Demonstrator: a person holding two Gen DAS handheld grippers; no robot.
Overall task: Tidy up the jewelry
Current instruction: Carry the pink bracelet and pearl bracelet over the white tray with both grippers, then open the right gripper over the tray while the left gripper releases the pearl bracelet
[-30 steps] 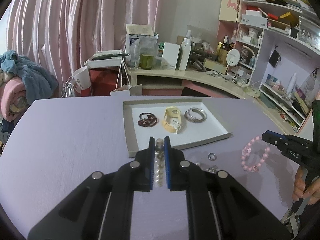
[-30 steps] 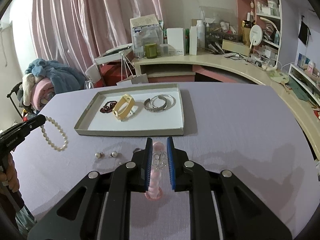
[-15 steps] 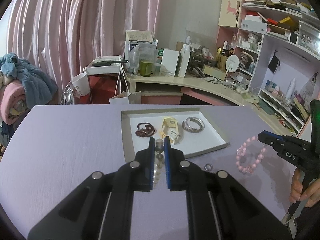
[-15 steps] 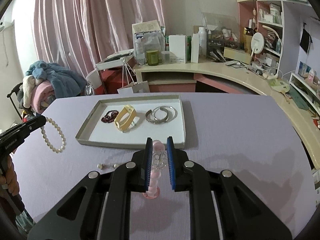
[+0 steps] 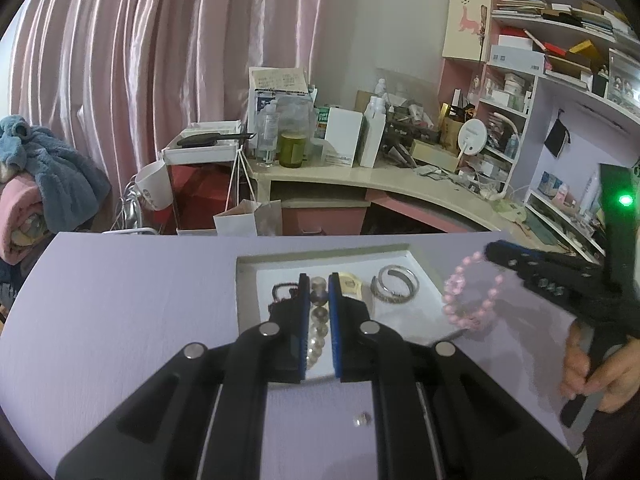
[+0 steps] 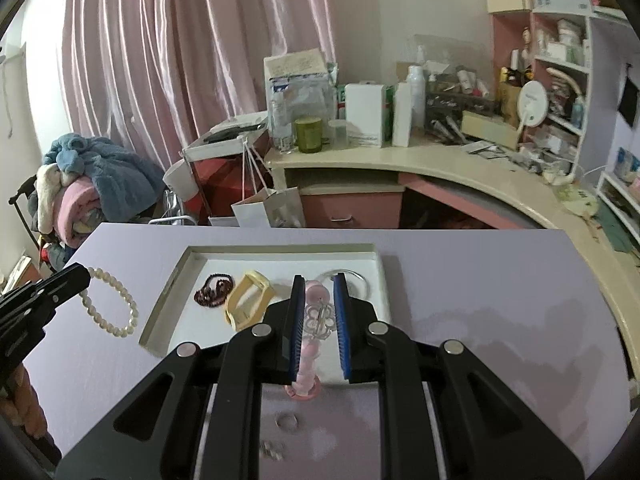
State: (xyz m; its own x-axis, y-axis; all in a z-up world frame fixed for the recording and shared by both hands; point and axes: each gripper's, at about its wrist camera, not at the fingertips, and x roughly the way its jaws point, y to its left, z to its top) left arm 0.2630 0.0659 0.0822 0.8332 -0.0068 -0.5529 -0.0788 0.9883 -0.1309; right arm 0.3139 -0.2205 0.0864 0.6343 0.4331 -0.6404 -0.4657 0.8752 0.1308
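Observation:
My left gripper is shut on a white pearl bracelet, which the right wrist view shows dangling left of the tray. My right gripper is shut on a pink bead bracelet with a clear charm; in the left wrist view the pink bead bracelet hangs over the tray's right edge. Both grippers hover above the near part of the shallow white tray. In the tray lie a dark red bead bracelet, a yellow bangle and silver bangles.
Small loose pieces lie on the lavender table near me: a ring, earrings and a stud. A person's hand holds the right gripper's handle. Beyond the table stand a cluttered desk, shelves and a clothes pile.
Both grippers have moved forward over the table with their bracelets and now hang over the tray's near edge. The loose ring and earrings have slipped back under the grippers.

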